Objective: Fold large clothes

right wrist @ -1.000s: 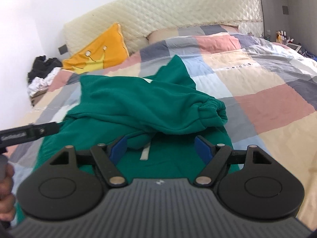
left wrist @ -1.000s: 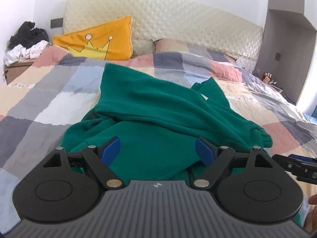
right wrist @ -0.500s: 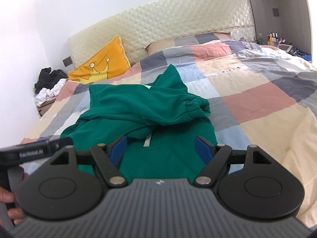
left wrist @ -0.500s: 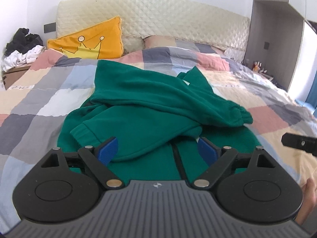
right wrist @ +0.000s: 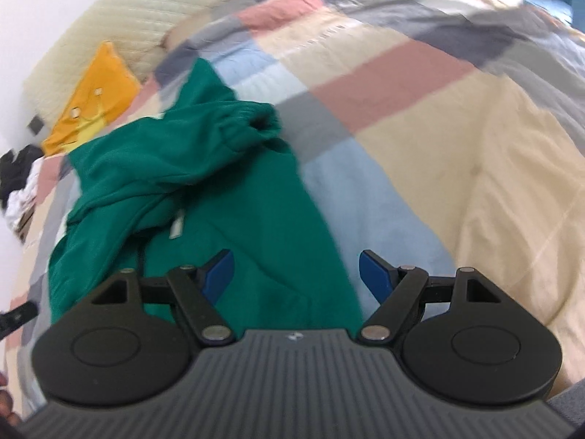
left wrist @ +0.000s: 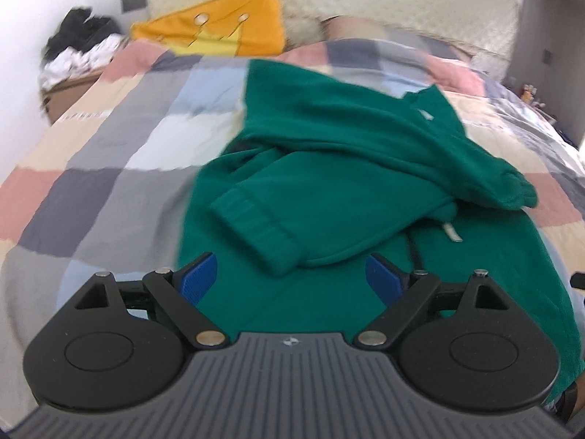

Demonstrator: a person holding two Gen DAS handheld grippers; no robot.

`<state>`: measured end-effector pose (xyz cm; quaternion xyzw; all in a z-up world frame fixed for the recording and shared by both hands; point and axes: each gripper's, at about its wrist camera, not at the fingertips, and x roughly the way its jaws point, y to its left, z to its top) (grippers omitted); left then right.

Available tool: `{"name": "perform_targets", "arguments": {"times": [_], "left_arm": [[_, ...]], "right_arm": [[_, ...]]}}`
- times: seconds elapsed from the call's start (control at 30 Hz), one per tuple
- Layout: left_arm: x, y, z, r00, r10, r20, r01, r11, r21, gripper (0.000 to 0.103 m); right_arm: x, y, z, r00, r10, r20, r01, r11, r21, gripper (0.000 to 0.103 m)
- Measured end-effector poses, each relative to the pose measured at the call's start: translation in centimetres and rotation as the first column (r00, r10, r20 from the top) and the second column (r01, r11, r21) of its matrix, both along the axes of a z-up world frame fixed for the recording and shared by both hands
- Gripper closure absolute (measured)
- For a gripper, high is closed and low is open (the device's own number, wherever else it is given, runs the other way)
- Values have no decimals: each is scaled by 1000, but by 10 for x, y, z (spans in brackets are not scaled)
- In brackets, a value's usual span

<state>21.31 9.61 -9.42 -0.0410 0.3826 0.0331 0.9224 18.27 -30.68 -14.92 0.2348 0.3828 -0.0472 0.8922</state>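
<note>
A green hooded sweatshirt (left wrist: 329, 168) lies on the patchwork bed with both sleeves folded across its body. One ribbed cuff (left wrist: 263, 226) points toward me and a white drawstring (left wrist: 451, 234) shows. My left gripper (left wrist: 290, 274) is open and empty, low over the garment's near part. My right gripper (right wrist: 296, 270) is open and empty over the sweatshirt's (right wrist: 204, 168) right edge, tilted. The other sleeve's cuff (right wrist: 256, 117) lies bunched at the right side.
The patchwork quilt (left wrist: 109, 153) covers the bed and shows in the right wrist view (right wrist: 438, 109) too. A yellow crown pillow (left wrist: 219, 29) leans on the quilted headboard (left wrist: 402, 11). A pile of clothes (left wrist: 76, 47) sits on a stand at far left.
Both views have moved closer and lower toward the sweatshirt and are blurred. The right gripper has tilted and shifted toward the garment's right edge. Both grippers stay open.
</note>
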Motion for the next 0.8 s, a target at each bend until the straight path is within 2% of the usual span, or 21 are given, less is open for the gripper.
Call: {"name": "perform_targets", "arguments": {"times": [0.13,0.23,0.33,0.43,0.57,0.67,0.8], "left_arm": [[-1,40,13,998,40,-45,-42,998,-55,12],[-6,63,21,996,53,-74,-60,994,-88,12],[-14,88,24,993,76,-95,-87,989,-117,12],[-24,113,19,984,120,-133,-140,978,-152,12],[-33,143,-2,957,157,-243,-217,945,-244,12],[-40,158,-14,939,183,-290,-268,920,-287,12],[-50,173,-26,926,204,-319,-321,870,-374,12]], "right_arm": [[11,-7,-15,999,0,-51,4,997,83,26],[15,-20,-27,994,-32,-108,50,984,173,26],[16,-26,-32,989,-73,-127,96,977,191,26],[20,-23,-37,987,-58,-148,88,975,206,26],[19,-28,-41,983,-55,-173,100,960,261,25],[15,-30,-43,984,-26,-178,85,940,331,24],[5,-32,-45,990,-13,-143,79,880,469,24]]}}
